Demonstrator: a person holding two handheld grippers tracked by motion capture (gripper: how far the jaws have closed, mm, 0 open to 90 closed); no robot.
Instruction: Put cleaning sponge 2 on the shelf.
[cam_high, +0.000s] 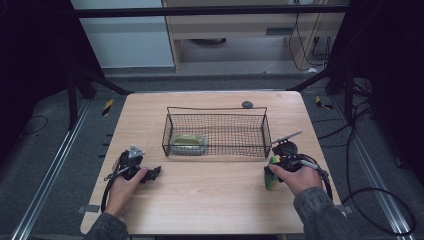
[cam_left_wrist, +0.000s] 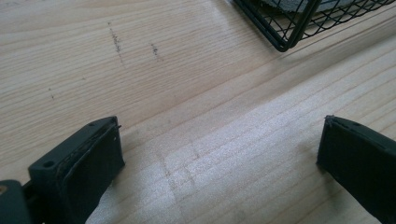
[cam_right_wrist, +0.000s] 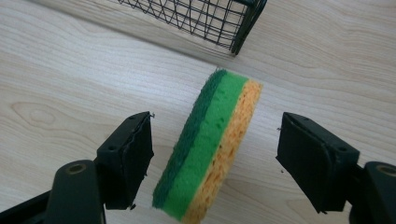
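Note:
A sponge (cam_right_wrist: 210, 149) with dark green, light green and yellow layers stands on its edge on the wooden table. My right gripper (cam_right_wrist: 217, 140) is open around it, and both jaws stand clear of its faces. From above, the sponge (cam_high: 271, 179) is near the table's right front, just ahead of the right gripper (cam_high: 270, 171). My left gripper (cam_left_wrist: 222, 140) is open over bare wood with nothing between its jaws. The high view has the left gripper (cam_high: 153, 173) at the left front, near the corner of the black wire basket (cam_high: 216, 111).
The wire basket holds an olive-green dish-like thing (cam_high: 187, 143) at its left end. Its corner (cam_left_wrist: 285, 32) shows just beyond the left jaws, and another corner (cam_right_wrist: 238, 28) beyond the sponge. A small dark grey object (cam_high: 247, 104) lies by the table's far edge.

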